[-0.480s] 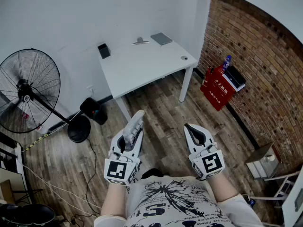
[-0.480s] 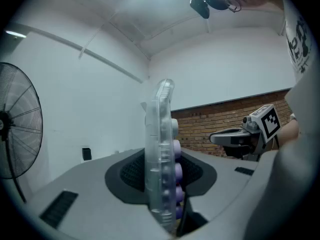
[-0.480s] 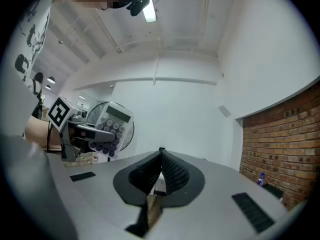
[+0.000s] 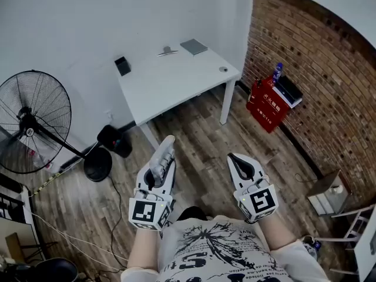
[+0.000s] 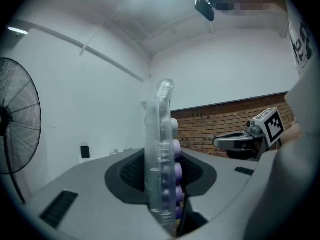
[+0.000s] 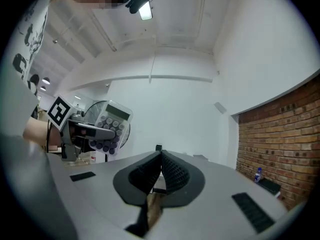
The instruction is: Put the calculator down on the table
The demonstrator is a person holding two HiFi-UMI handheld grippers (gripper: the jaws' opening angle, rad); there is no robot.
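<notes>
My left gripper (image 4: pixel 160 170) is shut on a clear calculator (image 4: pixel 164 151) with purple keys, held level above the wooden floor. In the left gripper view the calculator (image 5: pixel 161 149) stands on edge between the pads, keys facing right. My right gripper (image 4: pixel 237 159) hangs beside it, shut with nothing in it; its pads (image 6: pixel 170 171) meet at the tip. From the right gripper view the calculator (image 6: pixel 111 126) shows keys and display. The white table (image 4: pixel 176 84) stands ahead against the wall, some way from both grippers.
On the table lie a black box (image 4: pixel 122 65), a grey flat pad (image 4: pixel 194 46), a metal item (image 4: pixel 167 51) and a small round piece (image 4: pixel 223 69). A standing fan (image 4: pixel 29 128) is at the left. A red crate (image 4: pixel 265 107) sits by the brick wall (image 4: pixel 317 87).
Both grippers keep their places and the left keeps its hold on the calculator. The table, fan and crate have slid slightly left and up in the head view.
</notes>
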